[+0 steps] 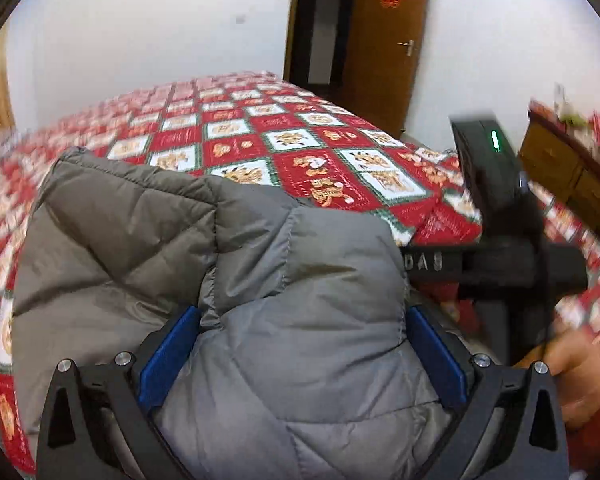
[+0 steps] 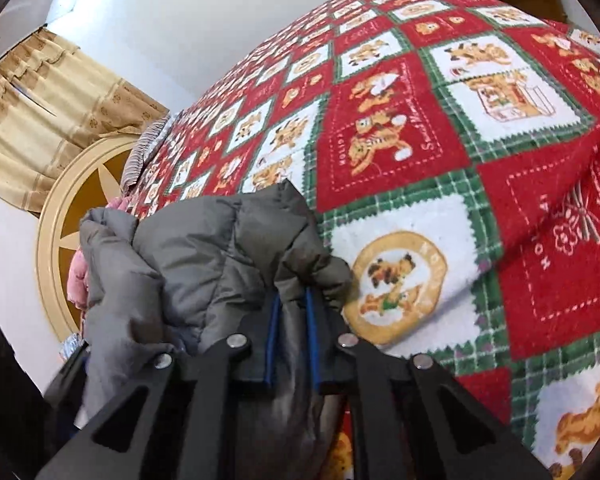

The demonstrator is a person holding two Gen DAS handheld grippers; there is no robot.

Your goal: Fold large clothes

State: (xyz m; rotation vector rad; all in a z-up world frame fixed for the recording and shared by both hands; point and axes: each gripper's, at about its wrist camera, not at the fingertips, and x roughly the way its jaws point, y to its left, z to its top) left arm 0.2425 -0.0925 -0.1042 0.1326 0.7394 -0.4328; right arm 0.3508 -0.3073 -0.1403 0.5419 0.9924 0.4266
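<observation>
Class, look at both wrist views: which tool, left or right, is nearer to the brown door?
Left. The left tool, around the grey jacket, faces the brown door across the bed. The right tool faces the curtain; no door shows there.

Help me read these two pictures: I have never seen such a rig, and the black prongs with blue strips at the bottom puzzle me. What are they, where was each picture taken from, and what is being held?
There is no robot here. A person holds a two-fingered tool in each hand, and a wide-angle camera on each tool looks forward along its fingers. One picture comes from the left gripper, the other from the right gripper; the black prongs with blue pads are their jaws.

Below lies a bed covered by a red, white and green blanket with bear pictures. Both tools grip a grey quilted jacket: the left with jaws wide around a thick fold, the right with jaws nearly together on a thin pinch. The left view also shows the other tool and the hand holding it.
</observation>
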